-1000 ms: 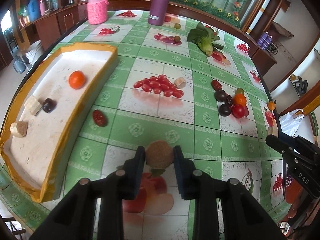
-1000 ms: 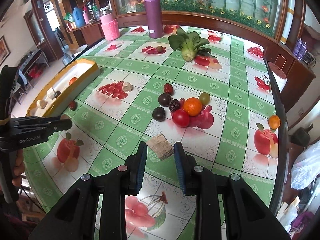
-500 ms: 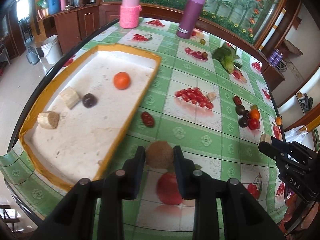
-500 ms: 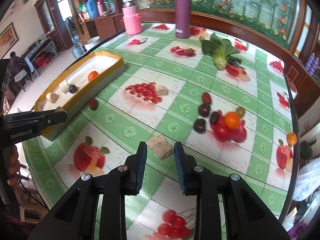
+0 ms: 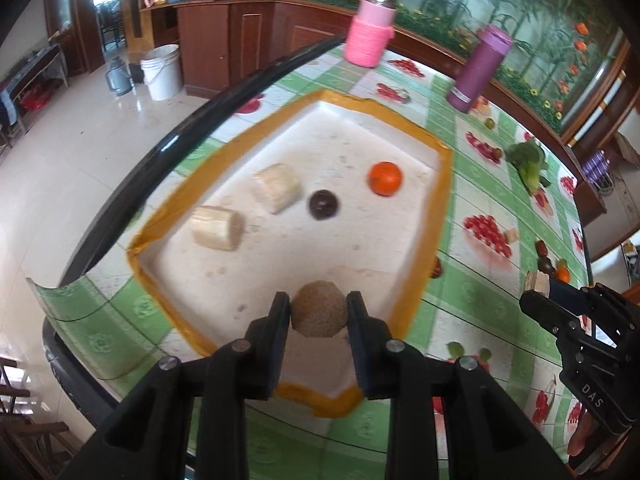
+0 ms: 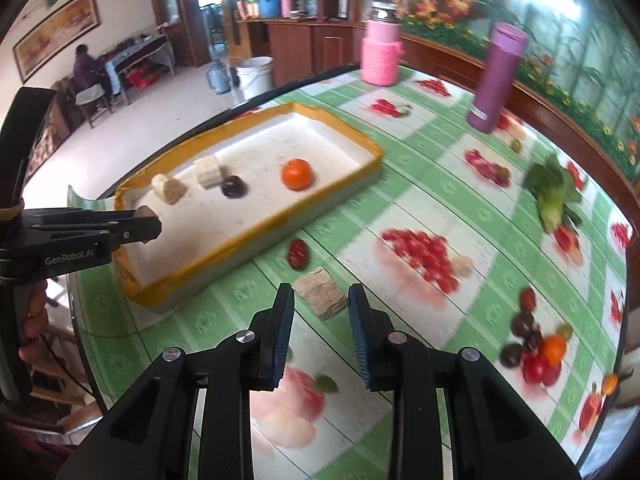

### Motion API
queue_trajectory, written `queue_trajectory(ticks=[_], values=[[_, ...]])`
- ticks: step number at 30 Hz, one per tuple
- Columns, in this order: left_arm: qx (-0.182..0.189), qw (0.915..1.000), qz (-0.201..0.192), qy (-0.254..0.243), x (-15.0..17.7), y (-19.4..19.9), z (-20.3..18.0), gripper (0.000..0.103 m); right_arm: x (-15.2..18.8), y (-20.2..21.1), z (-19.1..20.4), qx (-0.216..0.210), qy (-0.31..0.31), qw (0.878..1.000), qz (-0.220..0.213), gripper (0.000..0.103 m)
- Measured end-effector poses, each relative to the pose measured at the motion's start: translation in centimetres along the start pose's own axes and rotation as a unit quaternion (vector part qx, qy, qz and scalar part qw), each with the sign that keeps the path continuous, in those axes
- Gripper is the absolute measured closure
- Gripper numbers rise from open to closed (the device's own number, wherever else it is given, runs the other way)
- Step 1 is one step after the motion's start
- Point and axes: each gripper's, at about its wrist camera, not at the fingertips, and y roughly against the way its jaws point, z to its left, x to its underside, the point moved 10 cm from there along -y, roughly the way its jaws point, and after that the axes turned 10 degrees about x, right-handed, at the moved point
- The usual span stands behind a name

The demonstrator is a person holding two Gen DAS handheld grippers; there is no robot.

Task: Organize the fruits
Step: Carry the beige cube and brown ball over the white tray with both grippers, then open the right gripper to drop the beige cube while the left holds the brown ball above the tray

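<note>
My left gripper is shut on a round brown fruit and hangs over the near end of a white tray with an orange rim. In the tray lie an orange, a dark plum and two pale chunks. My right gripper is shut on a tan block-shaped piece above the tablecloth, just right of the tray. A red date lies on the cloth beside the tray's wall. A small heap of loose fruit sits far right.
A pink jar, a purple flask and a leafy green vegetable stand at the back of the table. The table's dark edge runs close along the tray's left side. A white bucket is on the floor.
Both grippers have swung left toward the tray with their pieces. The left one now hangs over the tray's near end; the right one has come close to the tray's side.
</note>
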Motion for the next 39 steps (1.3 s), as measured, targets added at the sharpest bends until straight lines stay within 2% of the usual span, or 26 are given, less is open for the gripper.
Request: queue_trajectory(ticks=[7,13,18,24,32,35,39], values=[[-0.023,0.9994,0.008,0.025,-0.2,-0.6,3.9,0.072,-4.1,-2.3,4.2,-0.031,0.031,0.999,-0.003,0.076],[-0.021,0.9988,0.022,0.039,0.0,-2.0,5.0,0.072,-6.5,-5.8,7.1,-0.046,0.055,0.997,0.016,0.076],[-0.019,0.9985,0.031,0.04,0.0,-2.9,5.4,0.072,-6.5,-8.9,8.2,-0.047,0.061,0.996,0.041,0.076],[-0.02,0.9983,0.038,0.038,-0.1,-3.7,5.5,0.072,-6.1,-10.7,8.7,-0.046,0.073,0.995,0.055,0.076],[-0.033,0.9984,0.039,0.023,-0.1,-4.3,5.5,0.071,-5.5,-12.0,8.7,-0.037,0.081,0.994,0.067,0.076],[-0.039,0.9983,0.04,0.016,-0.1,-4.3,5.4,0.071,-5.5,-11.9,8.8,-0.039,0.083,0.994,0.064,0.069],[-0.042,0.9982,0.041,0.012,0.0,-4.2,5.5,0.071,-5.4,-11.6,8.8,-0.034,0.084,0.994,0.062,0.068]])
